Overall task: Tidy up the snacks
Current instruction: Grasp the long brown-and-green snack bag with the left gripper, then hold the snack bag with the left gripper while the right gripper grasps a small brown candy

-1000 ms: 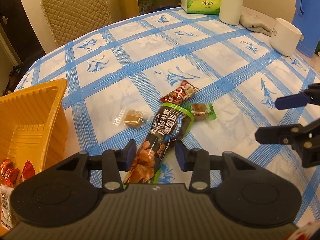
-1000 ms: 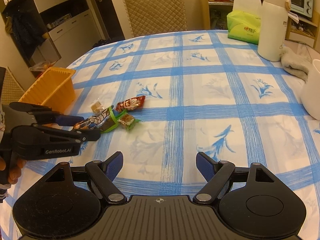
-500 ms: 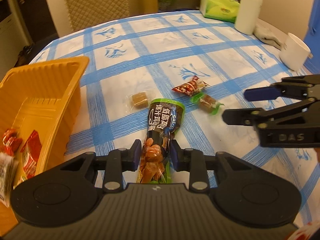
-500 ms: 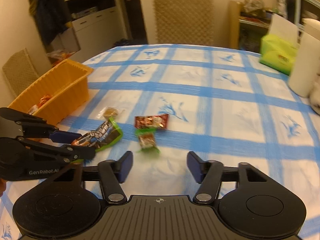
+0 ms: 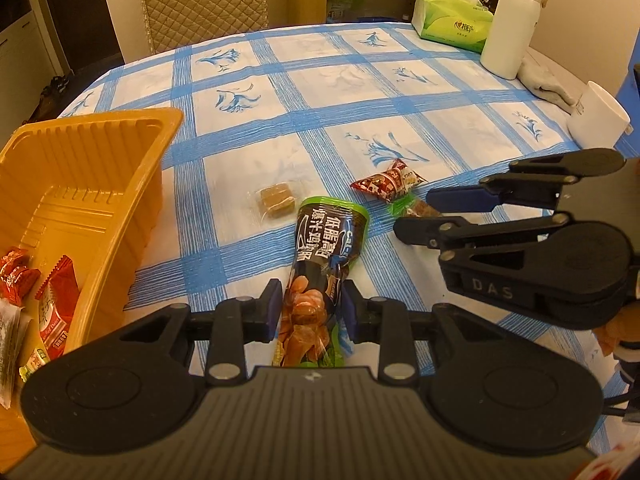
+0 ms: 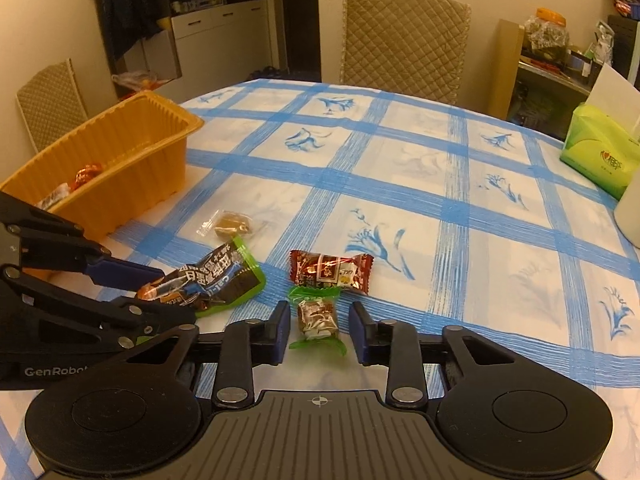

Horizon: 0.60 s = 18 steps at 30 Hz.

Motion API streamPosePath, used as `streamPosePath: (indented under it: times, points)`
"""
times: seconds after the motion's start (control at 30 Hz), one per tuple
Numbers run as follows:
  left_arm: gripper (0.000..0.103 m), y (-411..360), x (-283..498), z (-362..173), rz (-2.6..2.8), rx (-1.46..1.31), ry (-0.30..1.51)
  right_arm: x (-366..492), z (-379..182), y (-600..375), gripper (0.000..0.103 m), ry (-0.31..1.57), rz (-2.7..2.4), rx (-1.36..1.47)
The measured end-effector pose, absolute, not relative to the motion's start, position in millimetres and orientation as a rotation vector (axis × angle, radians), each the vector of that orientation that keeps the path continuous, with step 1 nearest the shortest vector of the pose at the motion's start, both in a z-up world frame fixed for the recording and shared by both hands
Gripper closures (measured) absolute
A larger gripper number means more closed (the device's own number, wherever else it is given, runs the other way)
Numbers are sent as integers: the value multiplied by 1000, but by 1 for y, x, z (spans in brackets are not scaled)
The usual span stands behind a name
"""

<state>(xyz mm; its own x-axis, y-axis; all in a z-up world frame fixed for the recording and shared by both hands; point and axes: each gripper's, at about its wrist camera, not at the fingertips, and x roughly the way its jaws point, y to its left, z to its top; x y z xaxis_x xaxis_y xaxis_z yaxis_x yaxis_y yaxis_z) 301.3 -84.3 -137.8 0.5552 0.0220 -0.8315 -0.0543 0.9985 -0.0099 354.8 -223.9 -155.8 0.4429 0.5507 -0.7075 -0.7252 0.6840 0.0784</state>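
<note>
Green-wrapped candy [image 6: 318,318] beside the orange bin [image 6: 120,160] now sits between the closing right claw [image 6: 319,330], while the left claw [image 5: 310,310] grips the dark snack bag [image 5: 320,264].

tissue box [image 5: 452,26], thermos [image 5: 510,24] — mug [image 5: 596,118], chair [image 6: 404,36]

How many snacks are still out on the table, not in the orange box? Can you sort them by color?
Black-and-green long packet: 1
Red wrapped snack: 1
Green-wrapped candy: 1
Clear-wrapped brown candy: 1
Total: 4
</note>
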Motion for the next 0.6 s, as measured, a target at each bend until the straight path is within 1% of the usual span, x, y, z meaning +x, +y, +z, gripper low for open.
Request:
streamPosePath:
  times: [0.03, 0.1, 0.13, 0.23, 0.33, 0.57, 0.6]
  points:
    - [74, -84, 302, -138, 45, -36, 983, 354, -156, -224, 74, 769, 802, -262]
    - [74, -84, 302, -138, 42, -35, 986, 351, -156, -224, 81, 759, 806, -280]
    - [74, -84, 303, -139, 40, -33, 987, 350, -157, -224, 82, 757, 804, -284]
    - [73, -84, 306, -141, 39, -34, 991, 344, -157, -228, 82, 754, 798, -283]
    - [69, -86, 309, -142, 31, -23, 990, 339, -156, -231, 82, 758, 791, -287]
    - [69, -89, 317, -142, 20, 4, 993, 329, -154, -238, 82, 787, 776, -271]
    - [70, -89, 318, -142, 18, 6, 994, 328, -154, -240, 82, 790, 774, -269]
